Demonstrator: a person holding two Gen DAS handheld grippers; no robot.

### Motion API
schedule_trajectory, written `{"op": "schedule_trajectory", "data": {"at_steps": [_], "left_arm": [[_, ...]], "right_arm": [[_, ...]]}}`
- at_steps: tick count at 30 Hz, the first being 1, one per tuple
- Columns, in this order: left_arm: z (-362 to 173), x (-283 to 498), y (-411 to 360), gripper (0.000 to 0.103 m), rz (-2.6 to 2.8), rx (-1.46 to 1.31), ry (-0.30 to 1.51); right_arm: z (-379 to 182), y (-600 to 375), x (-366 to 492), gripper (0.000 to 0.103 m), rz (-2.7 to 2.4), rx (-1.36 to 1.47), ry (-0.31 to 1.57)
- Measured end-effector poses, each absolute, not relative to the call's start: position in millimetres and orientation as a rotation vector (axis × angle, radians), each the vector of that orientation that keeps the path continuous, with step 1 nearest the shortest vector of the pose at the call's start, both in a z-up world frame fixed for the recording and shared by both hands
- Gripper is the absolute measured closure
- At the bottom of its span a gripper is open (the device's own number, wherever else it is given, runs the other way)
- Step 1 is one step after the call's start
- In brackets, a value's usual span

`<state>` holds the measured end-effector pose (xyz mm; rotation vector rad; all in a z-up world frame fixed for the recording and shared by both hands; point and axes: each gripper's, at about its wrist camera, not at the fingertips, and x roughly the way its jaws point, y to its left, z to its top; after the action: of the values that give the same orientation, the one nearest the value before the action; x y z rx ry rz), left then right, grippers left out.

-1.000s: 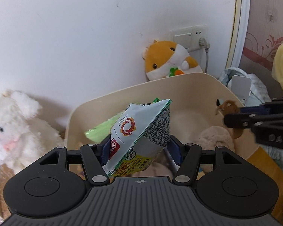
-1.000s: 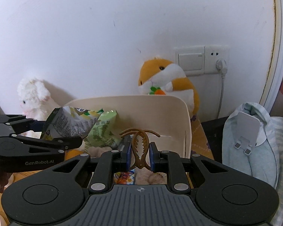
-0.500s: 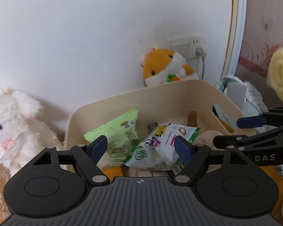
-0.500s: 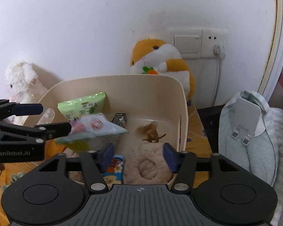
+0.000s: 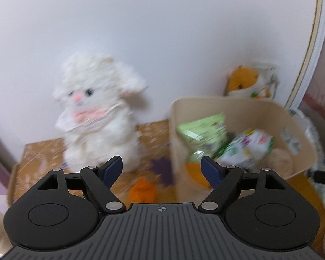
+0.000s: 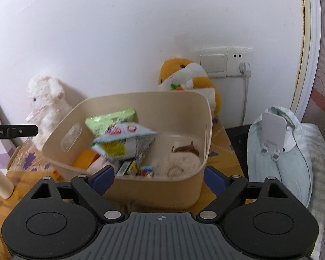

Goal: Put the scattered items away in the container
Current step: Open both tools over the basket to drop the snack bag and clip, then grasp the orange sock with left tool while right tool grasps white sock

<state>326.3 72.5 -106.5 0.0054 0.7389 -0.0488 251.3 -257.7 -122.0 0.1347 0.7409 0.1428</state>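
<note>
The beige bin [image 6: 209, 130] holds a white snack packet [image 6: 123, 138], a green packet [image 6: 110, 121], a brown hair claw [image 6: 186, 149] and a fluffy beige item [image 6: 179, 162]. My right gripper [image 6: 159, 173] sits just in front of the bin's near wall, its jaws opening and holding nothing. My left gripper [image 5: 161, 162] is open and empty, left of the bin [image 5: 227, 101], pointing between it and a white plush lamb [image 5: 99, 117]. A small orange item [image 5: 143, 189] lies on the table just below the left fingertips. The left wrist view is blurred.
An orange hamster plush [image 6: 188, 80] leans on the wall behind the bin, below a wall socket [image 6: 240, 62]. Pale green clothing [image 6: 279, 169] with a white stand [image 6: 273, 132] lies on the right. The lamb [image 6: 45, 108] stands left of the bin.
The left gripper let go of the white packet, which dropped into the bin, then swung left toward the lamb. The right gripper opened, dropped the hair claw into the bin and drew back.
</note>
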Motion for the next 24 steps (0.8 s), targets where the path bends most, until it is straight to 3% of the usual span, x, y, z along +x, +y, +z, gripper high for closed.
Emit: {"op": "schedule_trajectory", "data": {"at_steps": [9,18,24], "left_arm": [[-168.6,344.0,92.7,0.022,-0.057,0.162,0.891],[-207.0,370.2,87.7,0.022,-0.052,0.098,0.949],[-223.9,382.9,86.8,0.022,-0.030,0.066,0.980]], "right_arm": [[-153.3,-231.1,232.4,0.003,0.195,0.041,0.872],[-182.8,-217.7,238.0,0.003,0.204,-0.014,0.959],[-195.4,-211.0,241.7,0.012,0.225,-0.063,0.991]]}}
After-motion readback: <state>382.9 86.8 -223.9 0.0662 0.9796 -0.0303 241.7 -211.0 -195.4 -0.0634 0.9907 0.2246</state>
